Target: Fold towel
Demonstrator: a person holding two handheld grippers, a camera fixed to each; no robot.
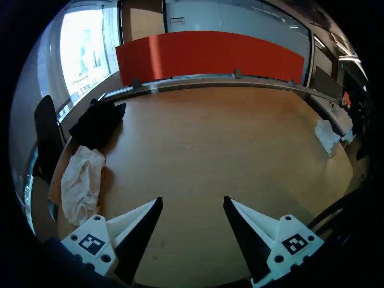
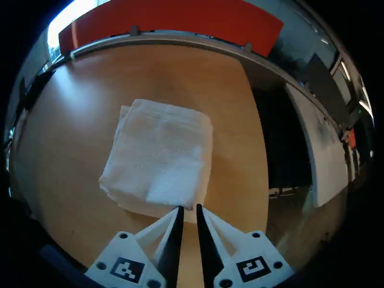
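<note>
**Right fingers closing at the folded towel's near edge**

The right gripper (image 2: 187, 208) is sitting lowest in the right gripper view. Its two fingers are drawn almost together, with only a thin gap showing between them. Their tips are meeting the near edge of the towel (image 2: 161, 158), but it is not clear whether they are pinching a layer of cloth.

The towel is lying folded into a thick white square, several layers showing along its near and left sides. It is resting flat on the wooden table (image 2: 230, 96), roughly in the middle of it and just ahead of the fingertips. A red partition (image 2: 192, 17) is running along the table's far side.

In the left gripper view, the left gripper (image 1: 192, 199) is hovering over bare wood with its fingers spread wide apart, holding nothing. A crumpled white cloth (image 1: 81, 185) is lying near the table's left edge, and a black garment (image 1: 96, 122) is lying just beyond it. A small white bundle (image 1: 329, 137) is sitting far off at the right edge.
</note>
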